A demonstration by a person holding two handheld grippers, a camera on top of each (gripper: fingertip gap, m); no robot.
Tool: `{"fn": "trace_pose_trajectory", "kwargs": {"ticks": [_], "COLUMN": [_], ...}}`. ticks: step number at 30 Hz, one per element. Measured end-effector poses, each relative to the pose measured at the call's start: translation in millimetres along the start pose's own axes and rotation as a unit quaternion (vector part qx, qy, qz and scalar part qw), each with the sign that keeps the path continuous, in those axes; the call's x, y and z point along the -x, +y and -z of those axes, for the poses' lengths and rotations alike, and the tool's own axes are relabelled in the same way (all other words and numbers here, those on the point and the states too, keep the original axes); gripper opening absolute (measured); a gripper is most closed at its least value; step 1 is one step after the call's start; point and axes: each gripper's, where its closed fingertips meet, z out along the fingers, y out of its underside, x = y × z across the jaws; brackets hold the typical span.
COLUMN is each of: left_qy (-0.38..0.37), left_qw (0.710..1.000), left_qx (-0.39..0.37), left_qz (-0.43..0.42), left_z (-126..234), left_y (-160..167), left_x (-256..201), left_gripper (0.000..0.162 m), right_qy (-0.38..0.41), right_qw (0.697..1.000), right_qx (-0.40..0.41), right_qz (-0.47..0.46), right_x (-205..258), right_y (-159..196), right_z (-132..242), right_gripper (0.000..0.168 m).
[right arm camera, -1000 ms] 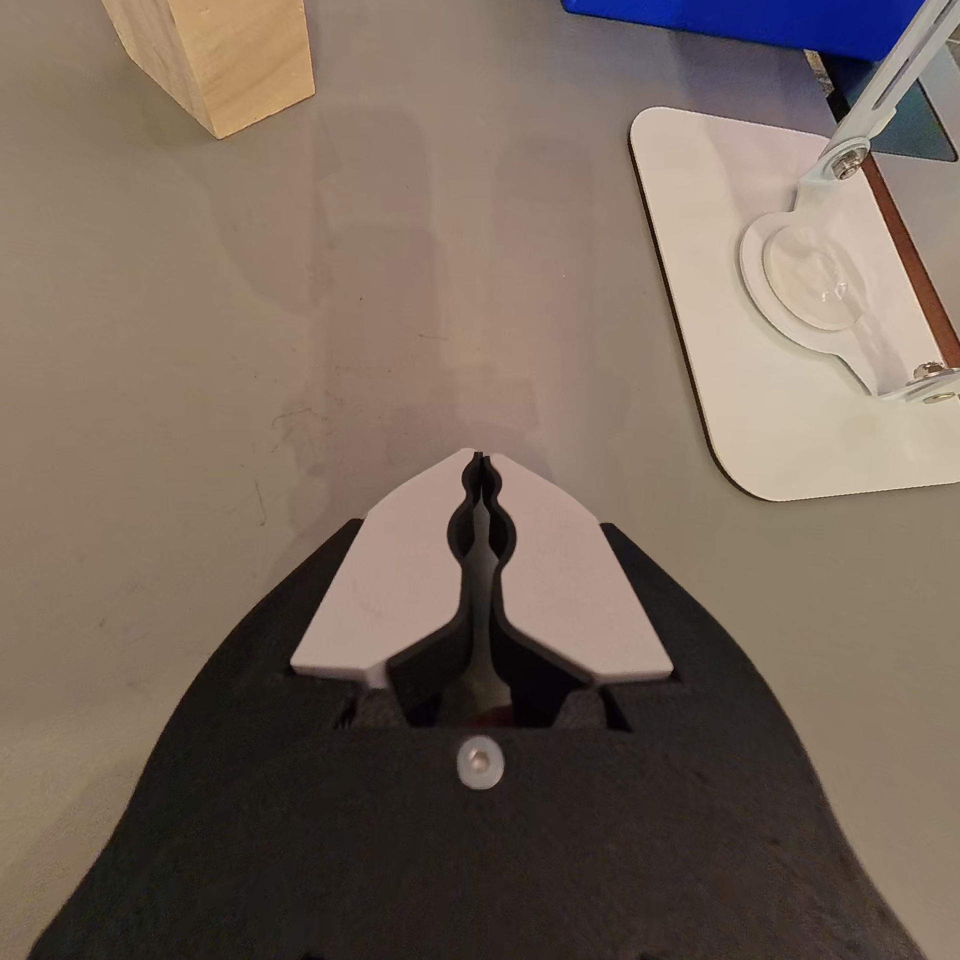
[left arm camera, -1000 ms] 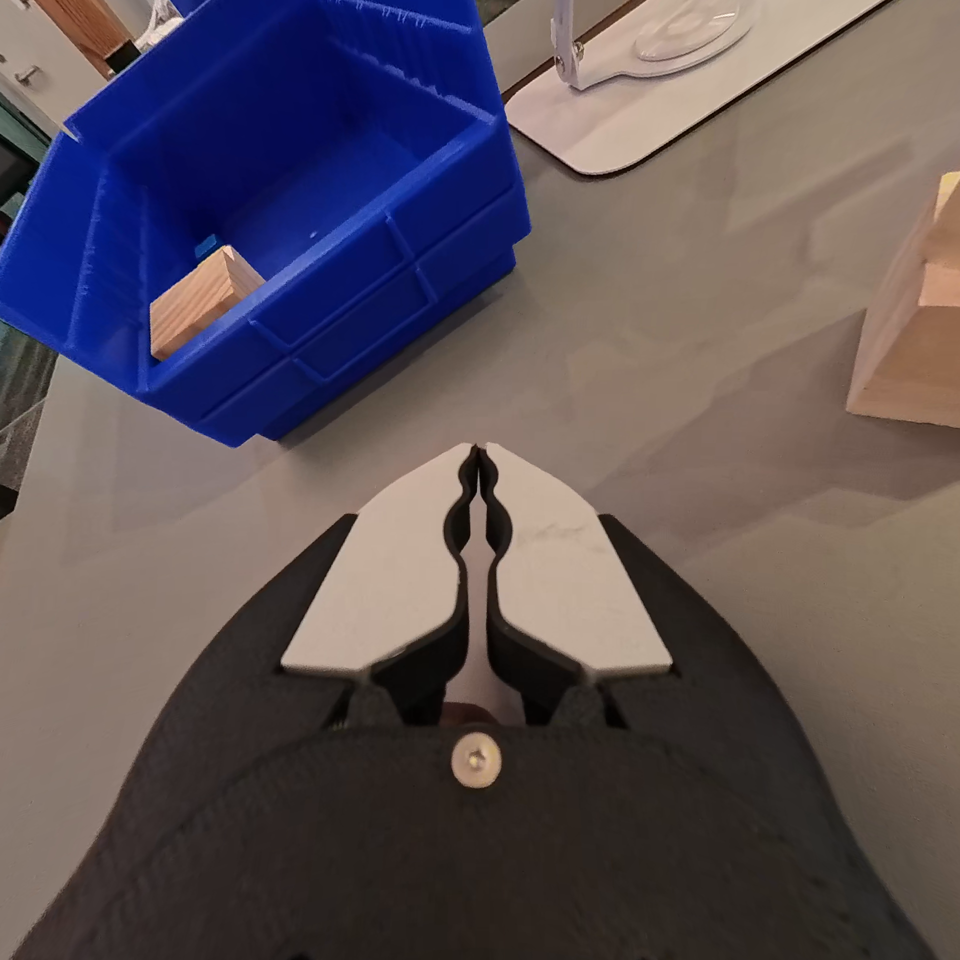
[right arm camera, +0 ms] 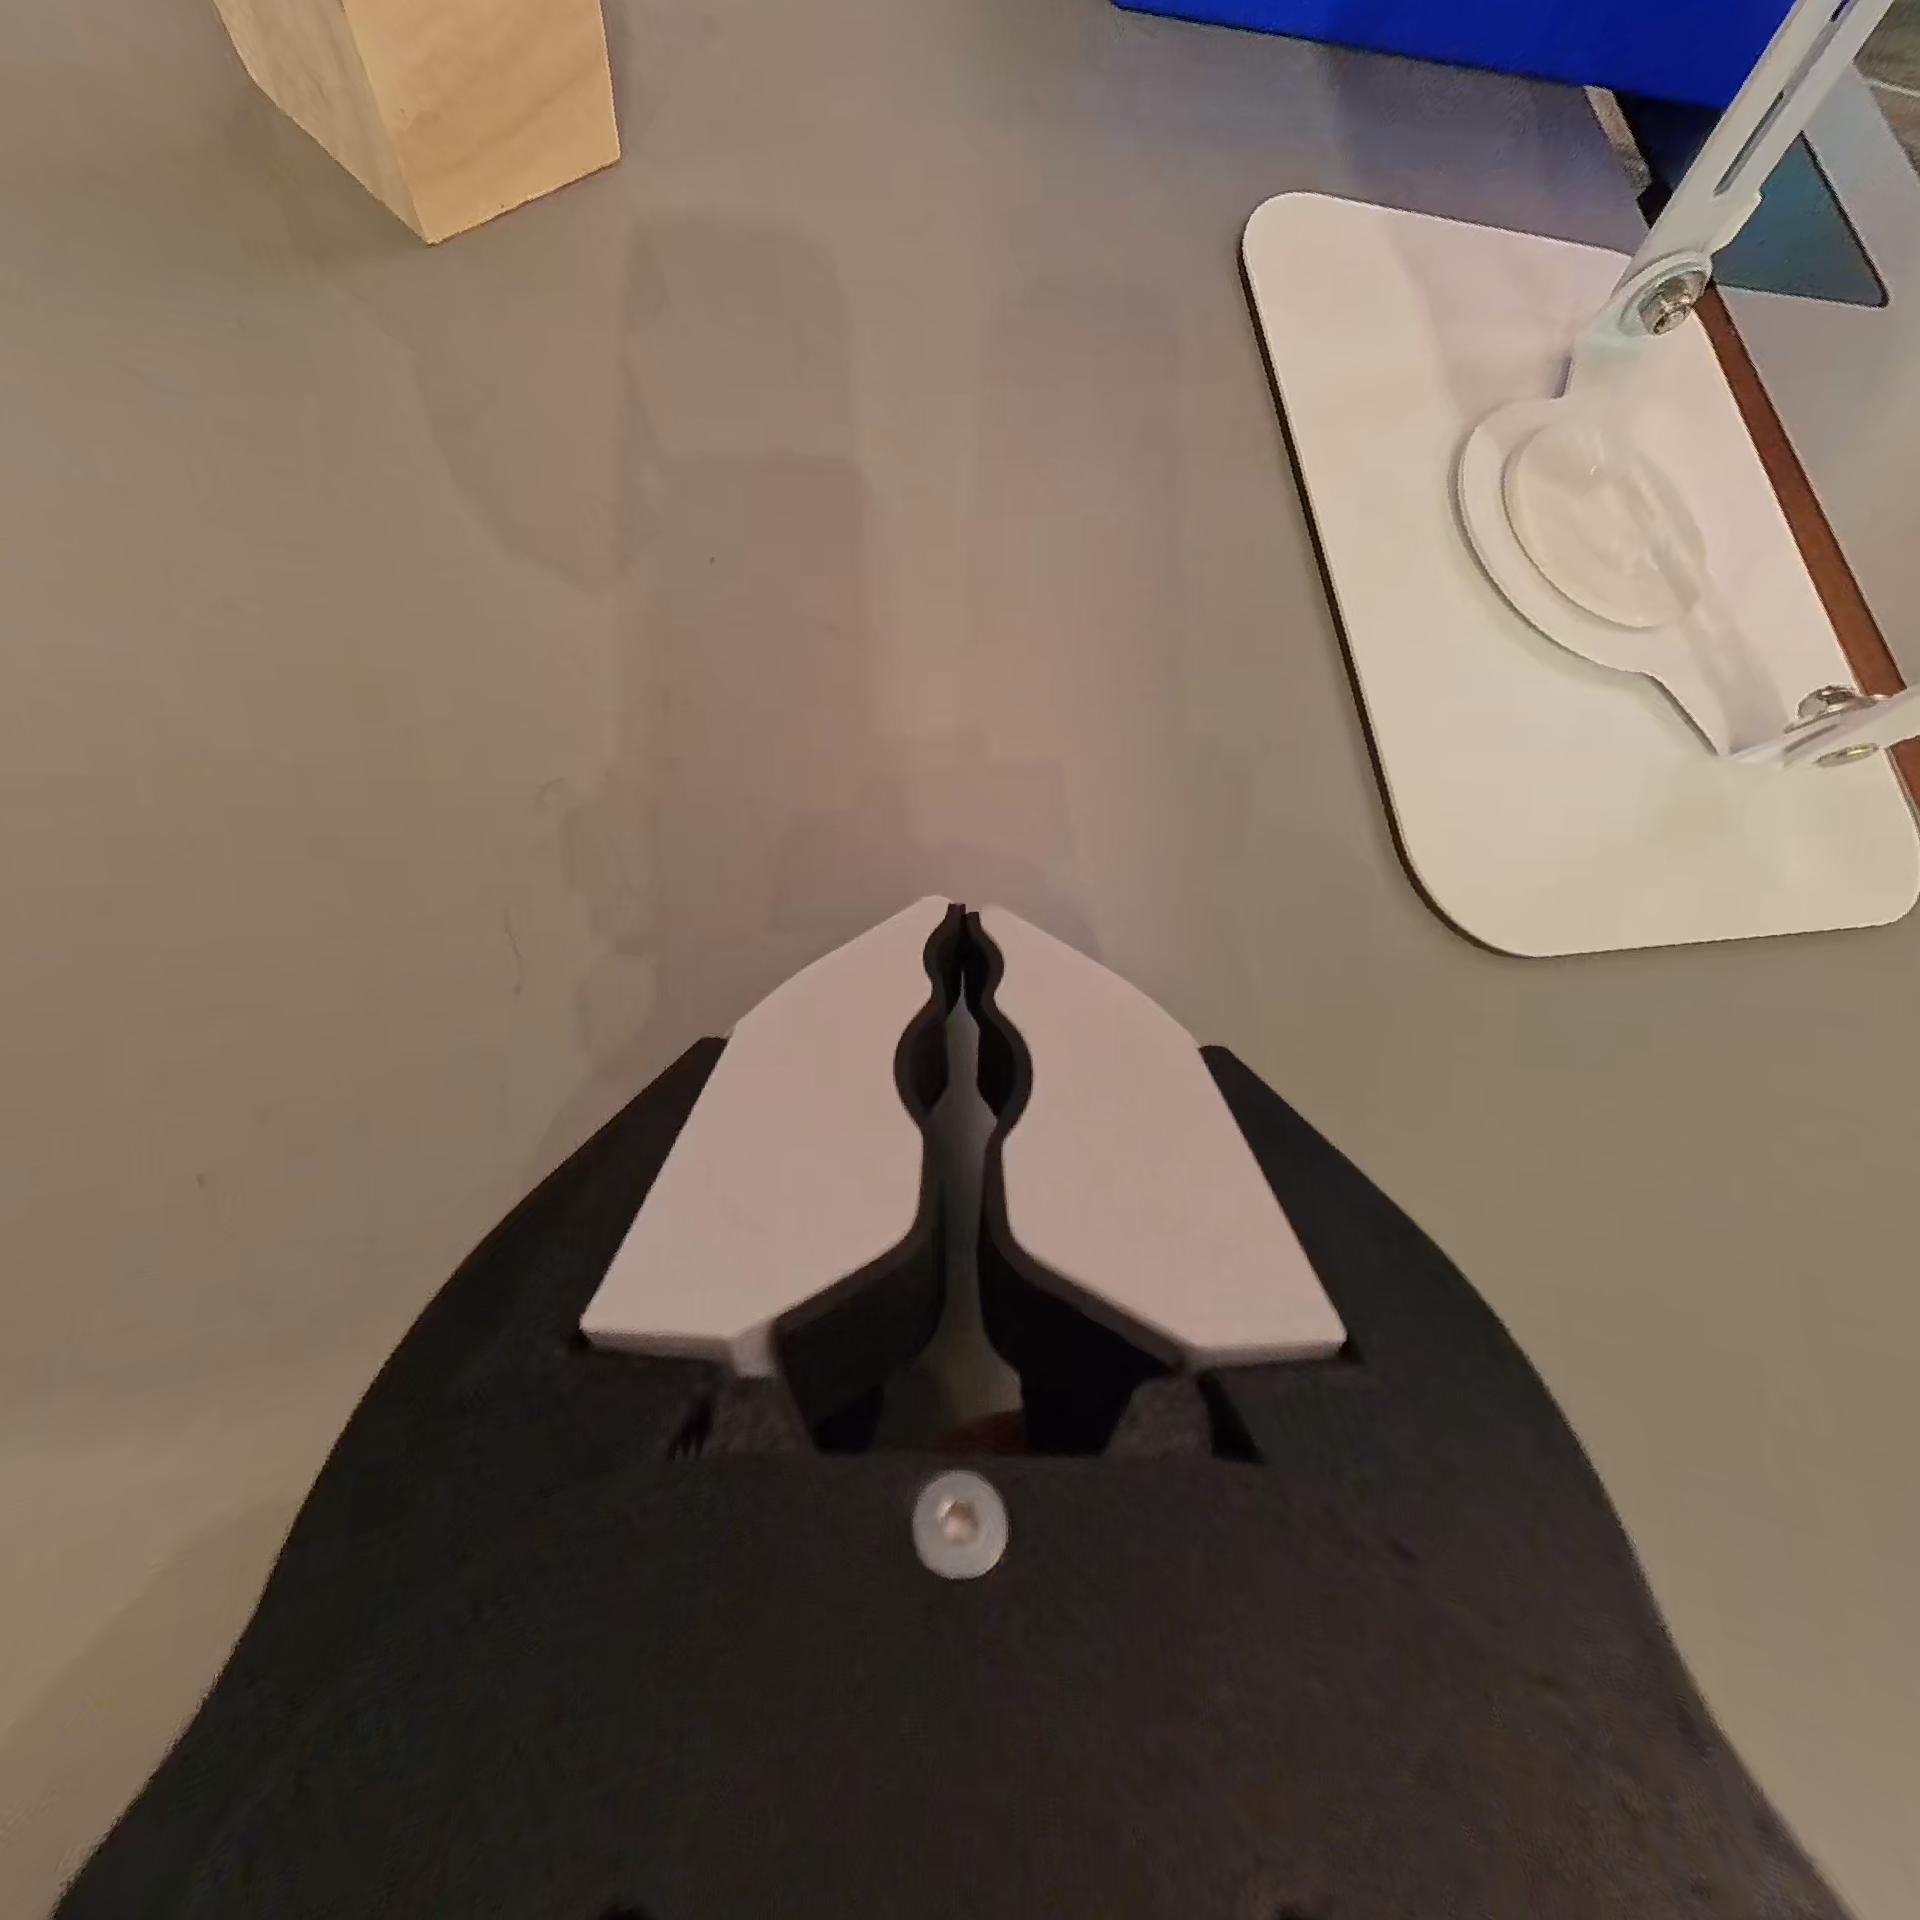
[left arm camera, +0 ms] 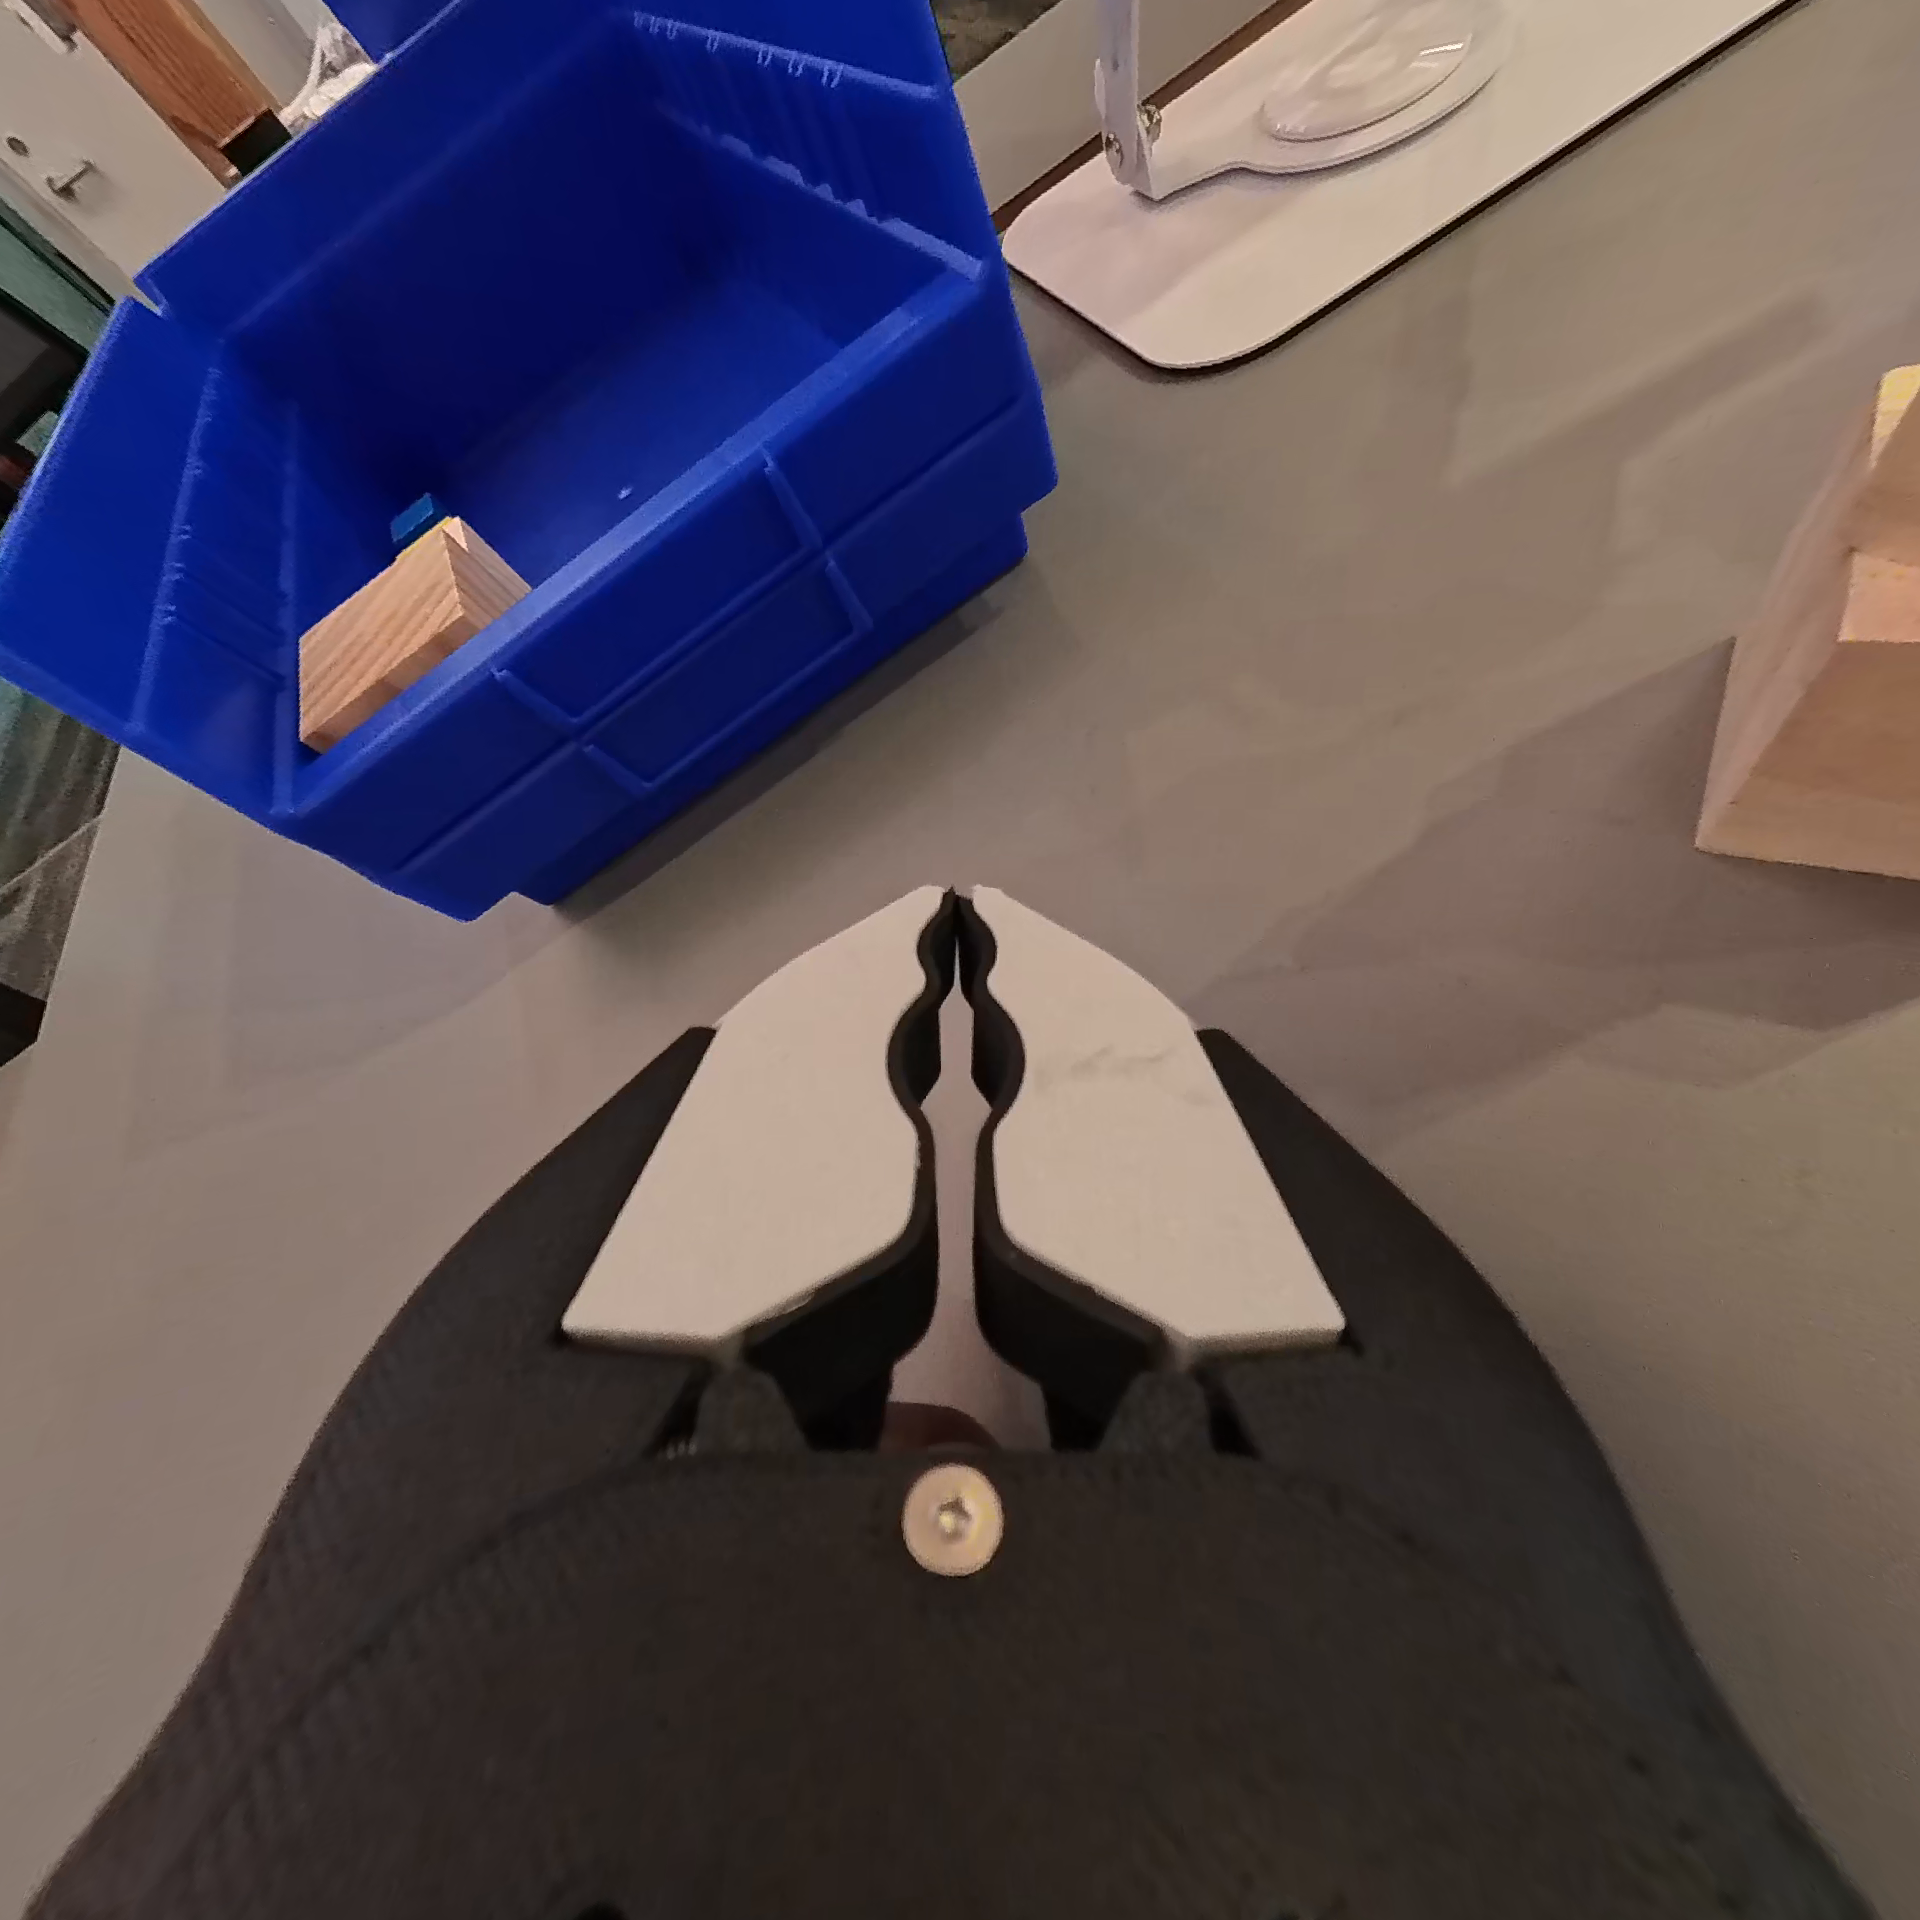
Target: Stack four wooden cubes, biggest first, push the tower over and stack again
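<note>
One wooden cube (left arm camera: 410, 634) lies tilted in the blue bin (left arm camera: 665, 644).

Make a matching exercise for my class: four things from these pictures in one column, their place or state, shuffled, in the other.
1. left gripper
2. small wooden block
3. large wooden cube
4. white stand base

A. inside the blue bin
B. shut, empty
C. standing on the grey table, another cube on top
D. flat on the table, holding a jointed arm

1-B, 2-A, 3-C, 4-D
</note>
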Motion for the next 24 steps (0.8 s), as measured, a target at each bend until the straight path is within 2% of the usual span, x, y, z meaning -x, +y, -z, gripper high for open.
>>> {"fn": "trace_pose_trajectory", "kwargs": {"ticks": [15,21,24], "left_qy": [-0.006,-0.016,-0.049], "left_qw": [1.0,0.999,0.998], "left_qx": [0.001,-0.024,-0.022], "left_qz": [0.002,0.045,0.044], "left_z": [0.6,14.3,28.0], "left_y": [0.8,-2.9,-4.9], "left_x": [2.2,11.0,18.7], "left_gripper": [0.0,0.0,0.0], "right_qy": [0.01,0.015,0.015], "right_qw": [1.0,1.0,1.0], "right_qx": [0.001,0.002,0.004], "right_qz": [-0.012,-0.015,-0.013], "right_x": [-10.4,-13.4,-12.9], "right_y": [11.4,16.3,18.5], "right_z": [10.8,15.5,17.2], "right_gripper": [0.0,0.0,0.0]}}
